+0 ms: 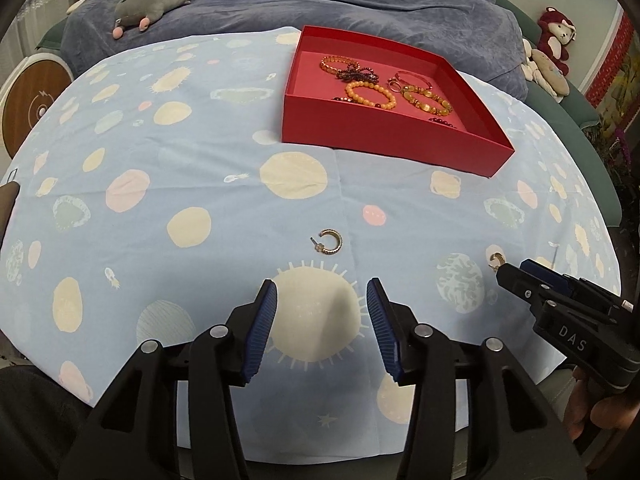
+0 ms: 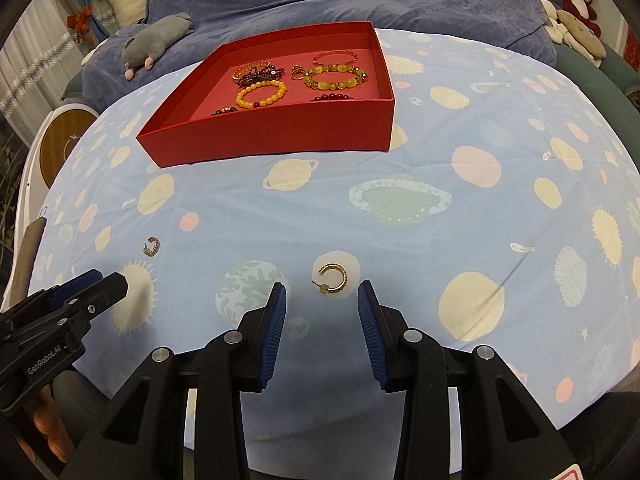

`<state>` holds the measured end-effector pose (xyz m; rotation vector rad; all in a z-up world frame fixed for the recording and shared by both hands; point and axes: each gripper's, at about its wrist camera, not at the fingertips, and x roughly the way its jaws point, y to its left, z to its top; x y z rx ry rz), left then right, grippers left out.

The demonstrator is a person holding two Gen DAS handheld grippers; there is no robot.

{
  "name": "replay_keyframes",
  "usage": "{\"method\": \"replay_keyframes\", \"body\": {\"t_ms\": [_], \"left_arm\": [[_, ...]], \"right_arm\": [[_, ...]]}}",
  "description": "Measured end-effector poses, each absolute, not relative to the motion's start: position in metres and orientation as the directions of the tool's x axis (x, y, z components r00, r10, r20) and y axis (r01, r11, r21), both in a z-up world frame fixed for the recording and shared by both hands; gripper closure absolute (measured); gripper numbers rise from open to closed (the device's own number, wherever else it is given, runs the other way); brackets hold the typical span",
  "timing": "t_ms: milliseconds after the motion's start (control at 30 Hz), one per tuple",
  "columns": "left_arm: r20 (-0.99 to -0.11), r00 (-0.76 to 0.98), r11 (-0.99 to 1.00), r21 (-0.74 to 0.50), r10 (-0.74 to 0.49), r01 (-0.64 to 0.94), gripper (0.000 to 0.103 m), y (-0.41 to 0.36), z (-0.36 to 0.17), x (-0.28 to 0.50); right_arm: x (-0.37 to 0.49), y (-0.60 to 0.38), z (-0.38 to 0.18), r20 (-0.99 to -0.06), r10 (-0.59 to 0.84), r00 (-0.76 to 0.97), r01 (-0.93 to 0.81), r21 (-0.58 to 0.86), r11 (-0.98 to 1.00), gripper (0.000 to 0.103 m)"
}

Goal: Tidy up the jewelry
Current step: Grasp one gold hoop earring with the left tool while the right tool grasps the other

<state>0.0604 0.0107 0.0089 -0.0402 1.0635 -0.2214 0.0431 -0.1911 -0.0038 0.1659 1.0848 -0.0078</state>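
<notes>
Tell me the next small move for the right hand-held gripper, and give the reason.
Probably ease the right hand-held gripper forward and down so its open jaws straddle the gold hoop earring, then close. The earring lies loose on the tablecloth just ahead of the fingertips, outside the red box that already holds the bracelets.

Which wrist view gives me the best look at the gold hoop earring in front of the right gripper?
Right wrist view: the gold hoop earring lies unobstructed ahead of the open right gripper. In the left wrist view it is small, half hidden behind that gripper's fingertip.
</notes>
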Motion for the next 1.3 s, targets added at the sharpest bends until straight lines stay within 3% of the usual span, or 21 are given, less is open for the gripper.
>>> {"method": "replay_keyframes", "body": {"t_ms": [300,567,700,733,1000,1300], "left_arm": [[-0.867,0.459,0.980,-0.144,-0.193,0.141,0.058,0.010,0.002,0.075],[-0.869,0.454,0.978,-0.145,-0.198,0.149,0.060,0.001,-0.004,0.092],[-0.875,0.442,0.978,-0.145,-0.198,0.152,0.064,-0.003,-0.008,0.097],[-0.877,0.435,0.976,-0.152,-0.206,0.157,0.069,-0.004,-0.010,0.098],[-0.876,0.436,0.975,-0.145,-0.205,0.167,0.085,-0.005,-0.012,0.102],[-0.879,0.429,0.975,-0.150,-0.209,0.166,0.086,-0.004,-0.011,0.098]], "right_arm": [[0.053,-0.188,-0.012,-0.887,0.072,0.457,0.073,0.118,0.990,0.067],[0.056,-0.190,-0.016,-0.885,0.079,0.459,0.072,0.125,0.990,0.076],[0.058,-0.190,-0.016,-0.883,0.080,0.462,0.067,0.125,0.990,0.076],[0.059,-0.190,-0.016,-0.883,0.079,0.463,0.067,0.124,0.990,0.077],[0.059,-0.191,-0.016,-0.882,0.078,0.466,0.072,0.126,0.989,0.084],[0.057,-0.194,-0.014,-0.881,0.091,0.464,0.074,0.141,0.987,0.087]]}}
